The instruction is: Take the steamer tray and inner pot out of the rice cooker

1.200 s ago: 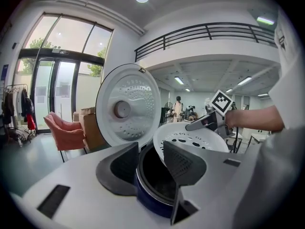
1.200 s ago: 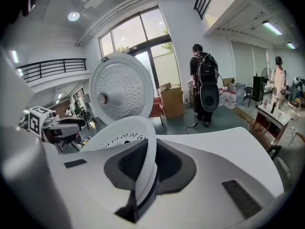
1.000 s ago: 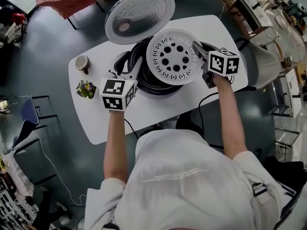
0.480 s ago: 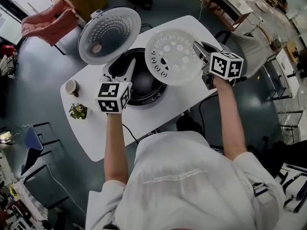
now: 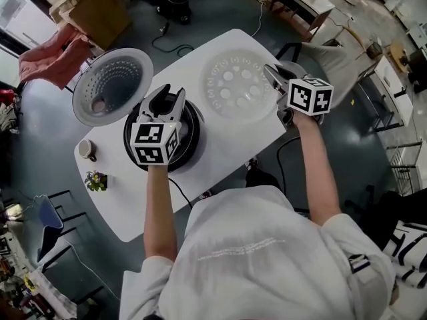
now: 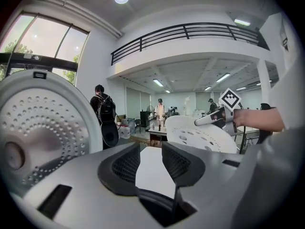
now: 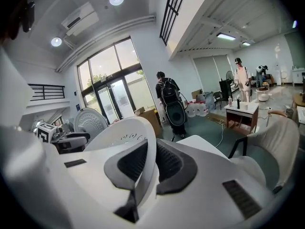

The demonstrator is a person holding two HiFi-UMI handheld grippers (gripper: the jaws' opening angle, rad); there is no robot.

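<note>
The white perforated steamer tray (image 5: 235, 87) hangs over the table to the right of the black rice cooker (image 5: 189, 137). My right gripper (image 5: 270, 72) is shut on the tray's right rim, and the rim (image 7: 143, 142) runs between its pads. My left gripper (image 5: 168, 92) hovers over the cooker's mouth and hides most of the inner pot. Its jaws are closing with nothing between them; only white table shows in the gap (image 6: 151, 159). The cooker's lid (image 5: 110, 85) stands open at the left. From the left gripper view the tray (image 6: 200, 135) appears at the right.
A cup (image 5: 85, 150) and a small potted plant (image 5: 95, 180) sit on the white table's (image 5: 227, 145) left end. A chair (image 5: 337, 55) stands past the right end, and a cardboard box (image 5: 100, 9) is on the floor behind. People stand far back in the room.
The right gripper has carried the steamer tray from above the cooker to the right, over the table. The left gripper has moved from the cooker's left edge to over its mouth.
</note>
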